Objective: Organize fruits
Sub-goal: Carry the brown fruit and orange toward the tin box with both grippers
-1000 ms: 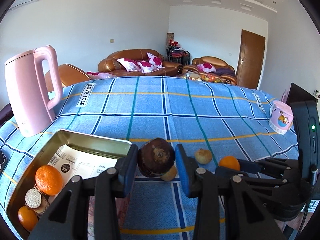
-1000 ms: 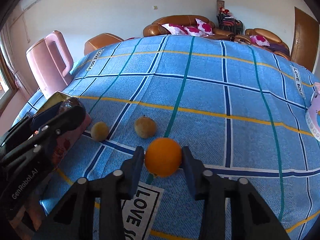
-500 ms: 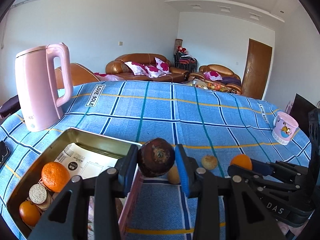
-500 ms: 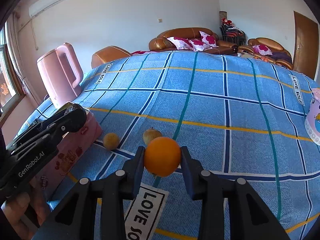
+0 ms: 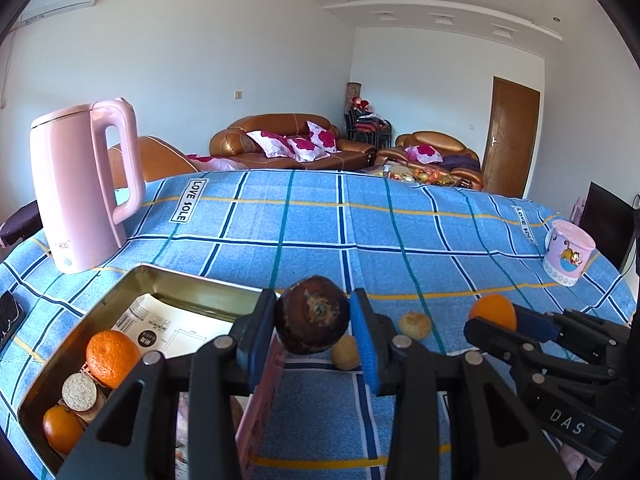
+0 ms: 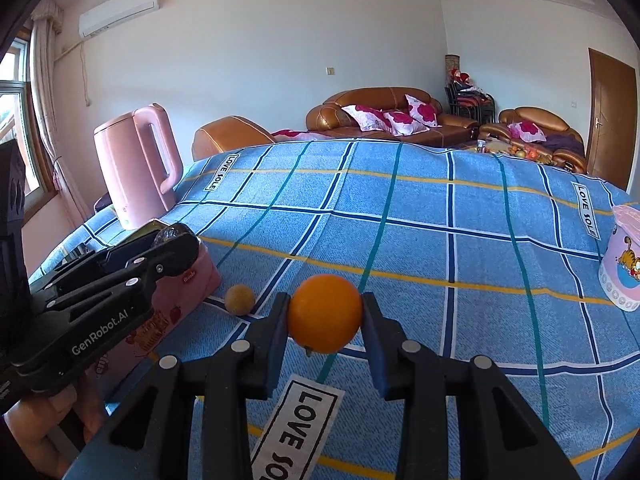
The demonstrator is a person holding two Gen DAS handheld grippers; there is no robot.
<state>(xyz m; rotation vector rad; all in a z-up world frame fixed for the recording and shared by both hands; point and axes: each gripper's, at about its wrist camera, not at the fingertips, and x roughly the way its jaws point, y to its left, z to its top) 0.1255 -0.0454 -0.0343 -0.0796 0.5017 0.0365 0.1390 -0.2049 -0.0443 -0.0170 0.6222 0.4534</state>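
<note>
Left wrist view shows the left tongs [image 5: 313, 330] closed narrowly on a dark brown round fruit [image 5: 313, 320], which sits squeezed between the two blue pads and hangs above the near right corner of a metal tin [image 5: 192, 282]. That tin rests on the worktop [image 5: 400, 224], which is covered by a blue checked cloth, and it holds two oranges [image 5: 113, 353], a round tan disc-shaped item and a printed paper sheet. Just beyond the left tongs, two small yellowish fruits [image 5: 415, 324] lie on the cloth, one partly hidden behind the right pad. At the right of this view the right tongs [image 5: 496, 322] reach in from the side, gripping an orange [image 5: 493, 312]. Right wrist view has the same orange [image 6: 325, 313] pinched between its pads, lifted clear of the cloth, with the jaws only as far apart as the fruit is wide. One small yellowish fruit lies to the left of it on the cloth, beside the pink side of the tin. A pink kettle [image 5: 84, 188] stands at the far left and a pink cartoon cup [image 5: 568, 256] at the far right.
</note>
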